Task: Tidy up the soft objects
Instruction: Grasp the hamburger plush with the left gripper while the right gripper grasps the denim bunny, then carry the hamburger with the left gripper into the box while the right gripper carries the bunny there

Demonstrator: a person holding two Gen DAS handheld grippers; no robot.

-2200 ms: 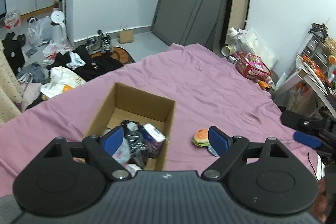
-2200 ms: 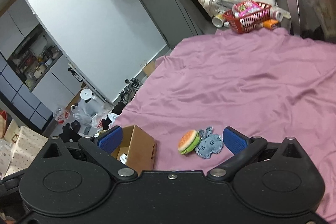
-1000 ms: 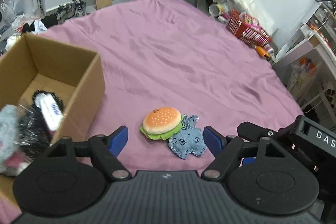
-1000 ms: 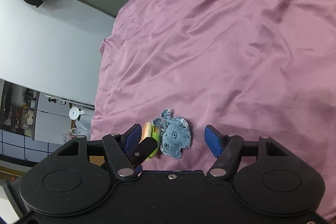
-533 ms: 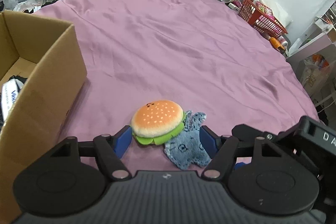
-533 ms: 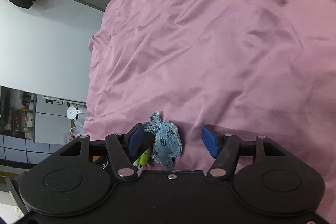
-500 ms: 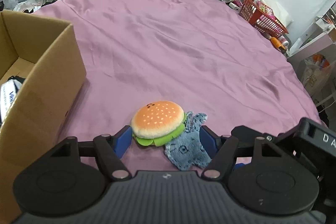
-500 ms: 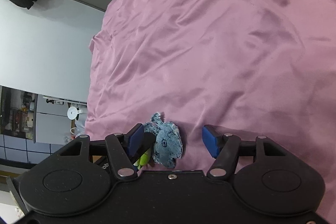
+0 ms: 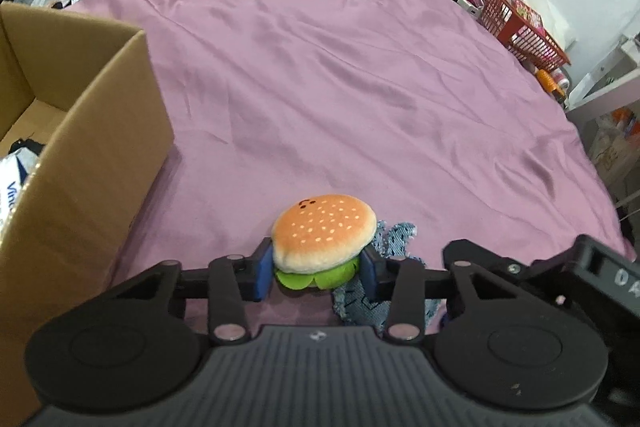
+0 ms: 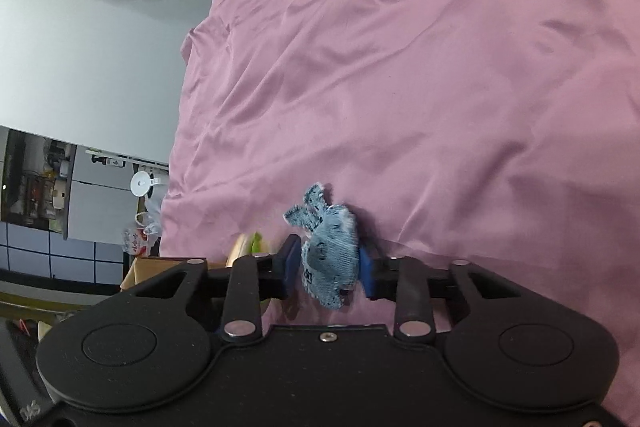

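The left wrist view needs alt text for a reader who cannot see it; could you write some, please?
The left gripper pinches a plush burger on a purple bedsheet. A cardboard box stands at left, and a blue denim toy lies at right.

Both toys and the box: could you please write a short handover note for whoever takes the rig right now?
Left tongs: shut on the burger plush.
Right tongs: shut on the blue denim toy.
Both toys are low over the purple sheet; I cannot tell if they are lifted.
The cardboard box stands to the left and already holds a few items.
Left: carry both toys over and drop them in the box.
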